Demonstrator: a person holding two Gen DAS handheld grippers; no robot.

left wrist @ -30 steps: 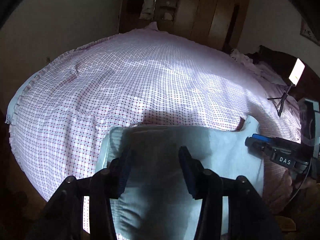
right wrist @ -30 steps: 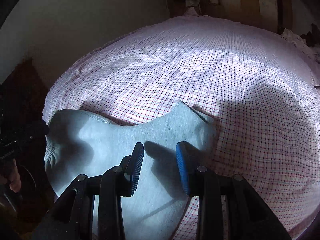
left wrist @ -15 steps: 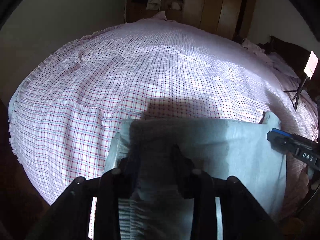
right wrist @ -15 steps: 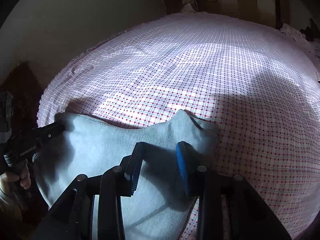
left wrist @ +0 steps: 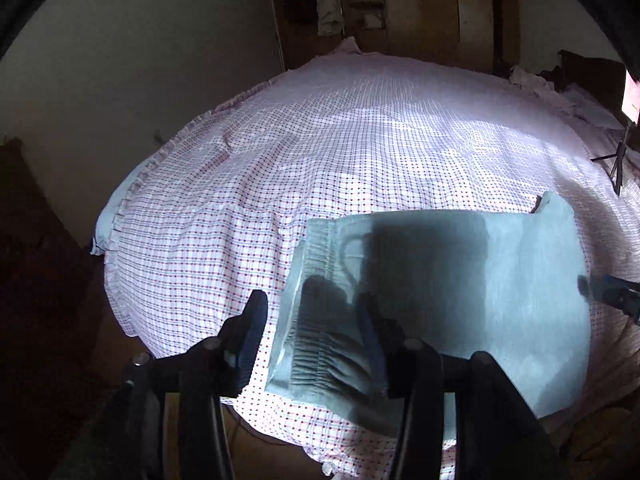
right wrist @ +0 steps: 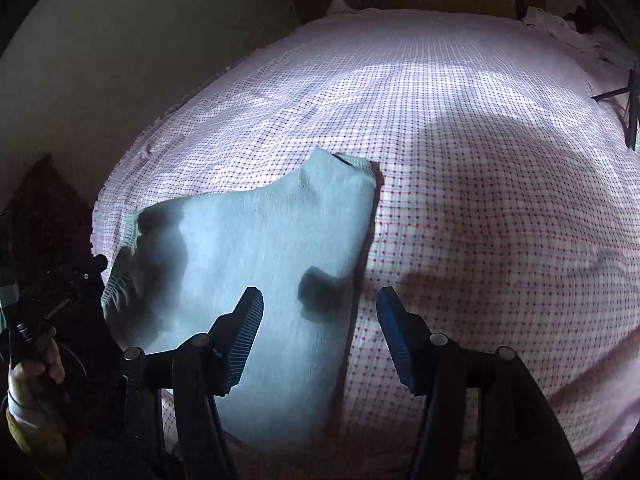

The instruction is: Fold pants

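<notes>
Light blue-grey pants (left wrist: 460, 288) lie folded flat on the checked bed sheet (left wrist: 320, 152), with the gathered elastic waistband (left wrist: 320, 256) at their left end. My left gripper (left wrist: 312, 328) hovers over that waistband end. Its jaws are opening and the pads press on nothing. In the right wrist view the pants (right wrist: 260, 248) spread to the left, with one corner (right wrist: 340, 164) pointing away. My right gripper (right wrist: 320, 320) hangs above their right edge. Its jaws are also opening and hold no cloth. Each gripper shows at the edge of the other's view: right gripper (left wrist: 612, 296), left gripper (right wrist: 60, 300).
The bed's frilled edge (left wrist: 132, 192) drops off at the left toward dark floor. A wooden wardrobe (left wrist: 420, 8) stands behind the bed. A small tripod (left wrist: 618, 160) stands on the bed at the far right, near crumpled bedding (left wrist: 532, 80). A hand (right wrist: 32, 368) holds the left gripper.
Both grippers have let the pants go and their jaws have spread. The left one shifted left to the waistband end. The right one shifted right, to the pants' right edge.
</notes>
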